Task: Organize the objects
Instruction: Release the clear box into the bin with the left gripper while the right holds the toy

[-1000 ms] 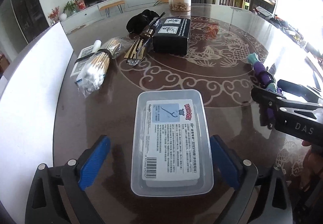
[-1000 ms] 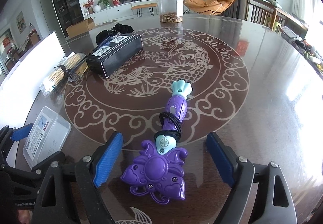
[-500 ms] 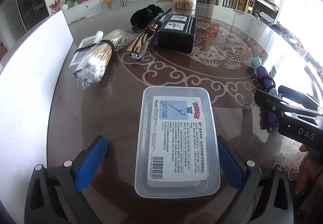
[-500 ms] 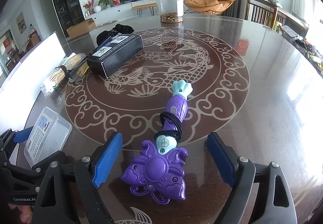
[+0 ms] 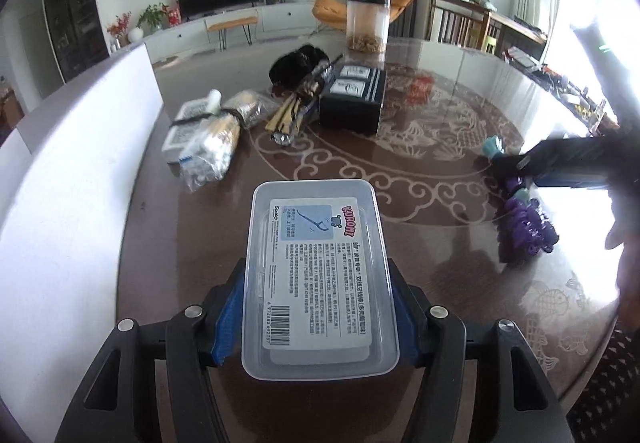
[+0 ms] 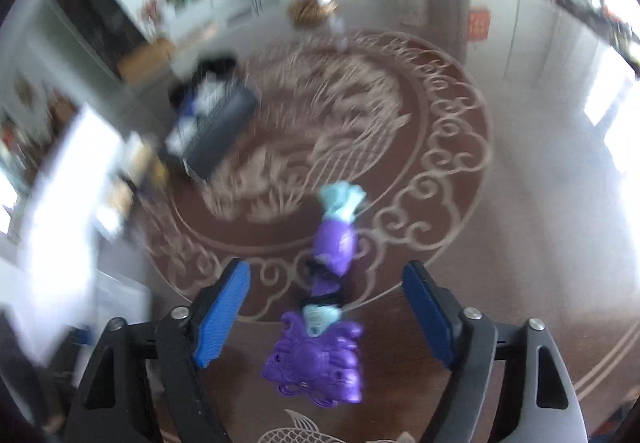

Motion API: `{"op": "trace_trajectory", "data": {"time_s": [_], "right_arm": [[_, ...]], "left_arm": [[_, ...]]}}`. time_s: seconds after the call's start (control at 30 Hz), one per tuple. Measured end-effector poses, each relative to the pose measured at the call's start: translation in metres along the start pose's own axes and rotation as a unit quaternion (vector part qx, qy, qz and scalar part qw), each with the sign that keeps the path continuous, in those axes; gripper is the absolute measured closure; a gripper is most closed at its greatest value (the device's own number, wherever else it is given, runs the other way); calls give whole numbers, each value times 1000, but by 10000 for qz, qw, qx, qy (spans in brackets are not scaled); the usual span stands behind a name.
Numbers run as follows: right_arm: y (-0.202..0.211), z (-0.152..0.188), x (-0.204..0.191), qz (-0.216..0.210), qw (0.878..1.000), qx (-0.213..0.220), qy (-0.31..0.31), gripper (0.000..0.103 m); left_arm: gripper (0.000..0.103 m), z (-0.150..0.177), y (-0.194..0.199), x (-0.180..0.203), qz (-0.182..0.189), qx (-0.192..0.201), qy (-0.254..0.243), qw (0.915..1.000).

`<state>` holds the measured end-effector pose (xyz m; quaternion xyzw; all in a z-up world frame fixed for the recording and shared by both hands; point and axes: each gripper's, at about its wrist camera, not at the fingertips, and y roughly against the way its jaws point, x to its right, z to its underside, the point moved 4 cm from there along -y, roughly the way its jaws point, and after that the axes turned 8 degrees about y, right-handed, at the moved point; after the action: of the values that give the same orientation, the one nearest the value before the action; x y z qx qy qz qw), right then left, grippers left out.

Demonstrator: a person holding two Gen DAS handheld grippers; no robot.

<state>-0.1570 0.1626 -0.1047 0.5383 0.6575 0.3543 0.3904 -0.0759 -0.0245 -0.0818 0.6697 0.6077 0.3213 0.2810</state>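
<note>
Our left tongs (image 5: 318,319) have come in from a wide straddle and their blue pads now sit against both long sides of the clear plastic box (image 5: 318,275), still closing as they bite. The box, with its printed label up, lies between them at the near edge of the table (image 5: 420,243). We judge that grip about complete, so the box looks ready to be carried to wherever it belongs.

Our right tongs (image 6: 326,317) are narrowing too, but the pads stand clear on either side of the purple toy wand (image 6: 320,347), which lies flat on the table with its teal tip pointing away. Nothing is held there yet. That view has gone blurred where it was sharp half a second ago, so the hand is plainly on the move.

Farther out, untouched: the black carton (image 5: 354,105), a wrapped bundle of sticks (image 5: 210,147) beside it, a black pouch (image 5: 298,63) and the clear jar (image 5: 367,23) at the far rim. Those remain to be sorted.
</note>
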Motion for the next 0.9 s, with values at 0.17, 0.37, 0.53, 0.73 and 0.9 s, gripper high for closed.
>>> {"op": "trace_trajectory", "data": {"time_s": [0.17,0.37,0.53,0.73,0.9], "right_arm": [[-12,8,-22,871,9946,1,565,82],[26,27,-25,296,9959,663,545,83],[87,33,-54,-150,9867,1411,788,84],[150,23,-111,-599,9672,2126,1254,84],[180,15,-166,-1142,9542,2273,1577,84]], "left_arm": [[41,-6,34,-4,94,441,43,9990],[41,-12,72,-14,281,812,192,9961],[41,-17,116,-24,346,1232,200,9916],[41,-26,162,-49,283,1631,387,9855],[41,-38,194,-89,190,1773,696,9815]]}}
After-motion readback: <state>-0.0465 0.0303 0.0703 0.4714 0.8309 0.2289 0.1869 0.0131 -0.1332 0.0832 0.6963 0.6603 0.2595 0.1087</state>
